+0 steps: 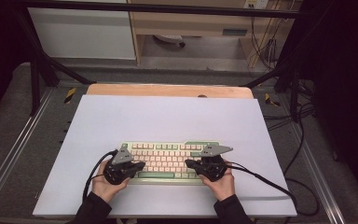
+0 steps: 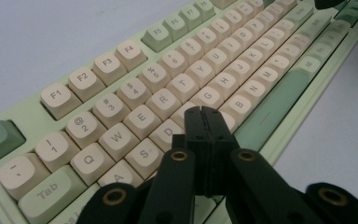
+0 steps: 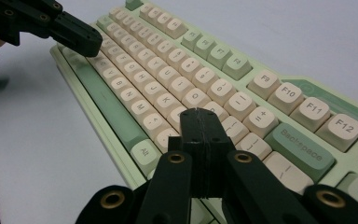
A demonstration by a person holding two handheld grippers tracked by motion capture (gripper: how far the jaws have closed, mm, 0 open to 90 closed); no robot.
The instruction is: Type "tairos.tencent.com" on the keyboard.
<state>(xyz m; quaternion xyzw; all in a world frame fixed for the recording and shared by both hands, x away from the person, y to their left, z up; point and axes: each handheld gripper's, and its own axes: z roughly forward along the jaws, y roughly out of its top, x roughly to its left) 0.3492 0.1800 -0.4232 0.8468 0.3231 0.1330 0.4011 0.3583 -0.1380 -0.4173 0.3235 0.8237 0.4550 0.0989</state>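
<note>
A pale green mechanical keyboard with cream keycaps and darker green modifier keys (image 1: 170, 161) is lying flat on the white-topped counter (image 1: 168, 119), near its front edge and roughly centred between the person's two hands.

The left hand (image 1: 103, 184) is coming in from the bottom of the high view, dark sleeve at the wrist, and is gripping the black left tool (image 1: 140, 165) so that it is pointing inward and to the right, over the left end of the keyboard. In the left gripper view, the left tool (image 2: 204, 112) is showing its jaws pressed together with nothing between them, the tips hanging just above the cream letter keys near D and F.

The right hand (image 1: 221, 182) is mirroring that pose, wrist low at the counter's front edge, and is aiming the black right tool (image 1: 189, 163) inward and to the left over the right part of the keyboard. In the right gripper view, the right tool (image 3: 199, 114) is likewise closed tight and empty, its tips poised just over the cream keys left of the green Backspace key (image 3: 300, 147). Whether either tip is touching a keycap cannot be told.

The two tools are pointing toward each other, apart, with the middle keys lying between them.
</note>
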